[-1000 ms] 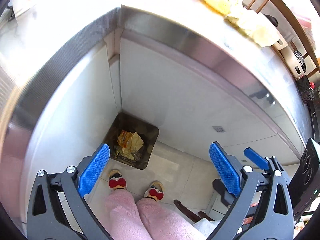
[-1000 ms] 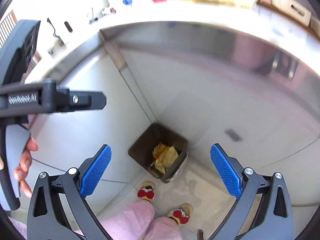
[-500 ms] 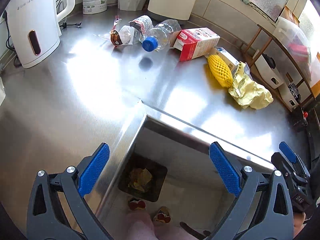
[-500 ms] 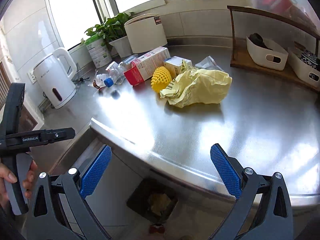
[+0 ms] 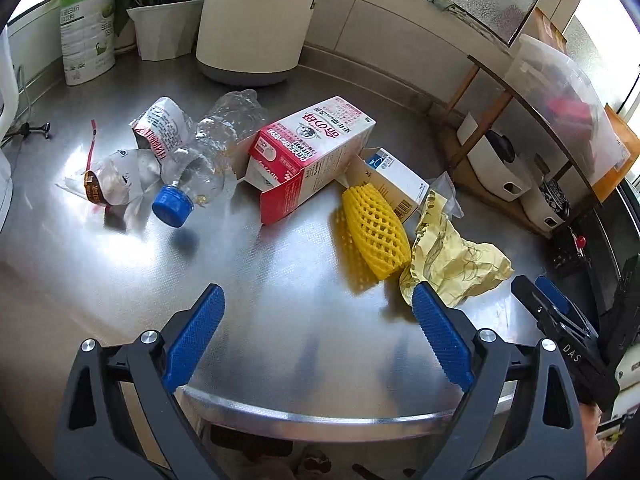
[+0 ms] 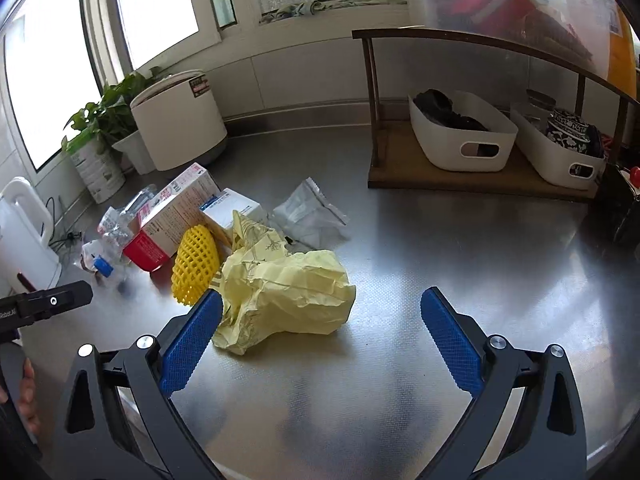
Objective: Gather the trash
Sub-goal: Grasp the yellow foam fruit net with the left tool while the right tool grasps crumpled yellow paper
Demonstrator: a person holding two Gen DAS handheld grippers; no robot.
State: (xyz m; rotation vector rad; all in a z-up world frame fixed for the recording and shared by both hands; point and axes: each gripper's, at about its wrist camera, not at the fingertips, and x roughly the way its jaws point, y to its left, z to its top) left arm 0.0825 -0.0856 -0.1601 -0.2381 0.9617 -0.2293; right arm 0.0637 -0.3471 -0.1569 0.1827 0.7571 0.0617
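Note:
Trash lies on the steel counter (image 5: 304,320): a crushed clear bottle with a blue cap (image 5: 200,168), crumpled wrappers (image 5: 132,160), a red and white carton (image 5: 312,152), a small white box (image 5: 394,178), a yellow foam net (image 5: 376,232) and crumpled yellow paper (image 5: 452,256). My left gripper (image 5: 318,340) is open and empty above the counter's front edge, short of the carton. My right gripper (image 6: 320,340) is open and empty, its left finger (image 6: 192,340) next to the yellow paper (image 6: 284,292). A grey plastic bag (image 6: 308,216) lies behind the paper.
A white bin (image 5: 252,24), a potted plant (image 5: 156,20) and a green can (image 5: 86,36) stand at the back. A white kettle (image 6: 24,236) stands at the left. A wooden shelf (image 6: 460,176) with white baskets (image 6: 460,132) is at the right.
Both grippers rose from over the floor bin beside the counter to above the counter top and moved in toward the trash. Both stayed open and empty.

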